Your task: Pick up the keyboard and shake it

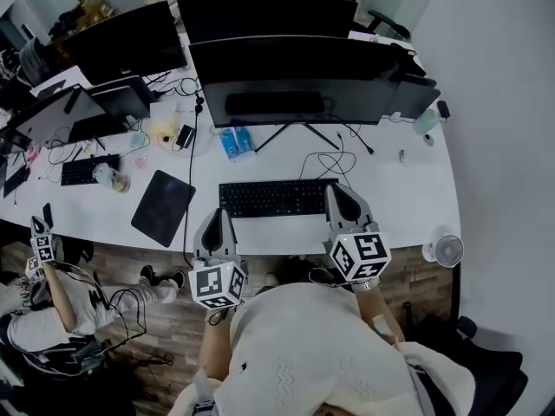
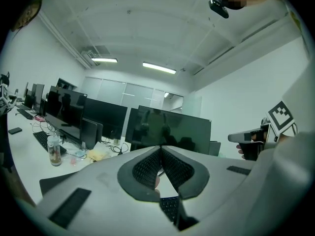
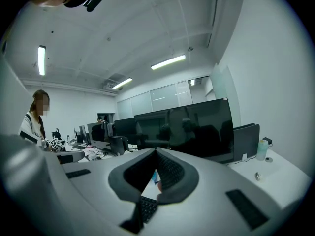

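Two grippers: left gripper (image 1: pixel 224 215) and right gripper (image 1: pixel 340 189), each with jaws closed tip to tip, nothing between them.
Keyboard place: flat black rectangular keyboard (image 1: pixel 276 198) lies on the long white desk (image 1: pixel 408 198), centre, near the front edge, before the wide dark glossy monitor (image 1: pixel 299 81).
Left approach: tips just beside the keyboard's near left corner, apart from it.
Right approach: tips over the keyboard's right end; cannot tell if touching.
Done: nothing yet, keyboard not lifted.
Left to do: open jaws, clamp both ends, raise, shake.
Keyboard make: low, thin, rows of small keys; likely hard plastic, rigid, light.
Jaw make: grey matte shells, dark ribbed pads (image 2: pixel 147 168), pointed tips.
Cubes: white, black square markers.
Desk surface: smooth, white, probably slippery.
Nearby: dark flat rectangular mat (image 1: pixel 163 206) left of the keyboard; thin black cables (image 1: pixel 329 159) on its far side.
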A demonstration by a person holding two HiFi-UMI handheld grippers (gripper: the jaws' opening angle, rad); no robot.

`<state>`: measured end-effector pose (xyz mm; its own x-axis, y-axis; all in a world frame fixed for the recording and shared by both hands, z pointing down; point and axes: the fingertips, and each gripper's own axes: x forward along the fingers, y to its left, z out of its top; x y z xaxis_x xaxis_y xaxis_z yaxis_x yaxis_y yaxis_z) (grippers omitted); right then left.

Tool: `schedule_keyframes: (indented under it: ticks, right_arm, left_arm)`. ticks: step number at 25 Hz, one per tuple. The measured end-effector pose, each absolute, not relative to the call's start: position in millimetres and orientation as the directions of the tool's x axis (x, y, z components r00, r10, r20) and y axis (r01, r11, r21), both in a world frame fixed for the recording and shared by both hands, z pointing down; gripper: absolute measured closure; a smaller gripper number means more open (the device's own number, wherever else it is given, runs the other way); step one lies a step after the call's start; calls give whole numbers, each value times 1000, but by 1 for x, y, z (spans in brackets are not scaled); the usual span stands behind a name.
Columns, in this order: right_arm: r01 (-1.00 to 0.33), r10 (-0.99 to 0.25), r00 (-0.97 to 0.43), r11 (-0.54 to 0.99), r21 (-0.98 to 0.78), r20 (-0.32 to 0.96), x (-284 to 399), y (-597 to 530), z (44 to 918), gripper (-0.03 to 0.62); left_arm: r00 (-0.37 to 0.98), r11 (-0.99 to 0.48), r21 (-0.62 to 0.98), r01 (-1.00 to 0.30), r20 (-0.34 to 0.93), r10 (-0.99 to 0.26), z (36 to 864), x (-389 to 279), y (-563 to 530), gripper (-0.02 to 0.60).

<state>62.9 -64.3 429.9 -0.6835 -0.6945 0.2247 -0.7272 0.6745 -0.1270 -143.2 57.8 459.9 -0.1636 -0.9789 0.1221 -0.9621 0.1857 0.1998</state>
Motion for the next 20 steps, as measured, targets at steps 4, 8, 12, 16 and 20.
schedule_keyframes:
  ticks: [4,8,12,16,20]
  right_arm:
    - [-702,-673,-709,703,-115,211,62,-88,427,592]
    - [-680,-652,-730,722,-128,203,65,-107,425,589]
    - [-668,-638,-742,731,-142,207,73,-125,432,588]
    - [-654,-625,-755,741,-150,199,75,-136,437,586]
    - [-656,-626,-753,736,-166,203,82,-144,443,580]
  left_arm:
    - [-192,213,196,-957,121,-974,457,-143,42,565]
    - [-228,252,189,-949,138,-964,460,-144,29,565]
    - [-241,265,201,-943,137,-961,464,-135,19,565]
    - [-251,279,213,-936,150,-956,473,-135,16,565]
    - [-234,264,191,-945,169,-958,480,-135,7,565]
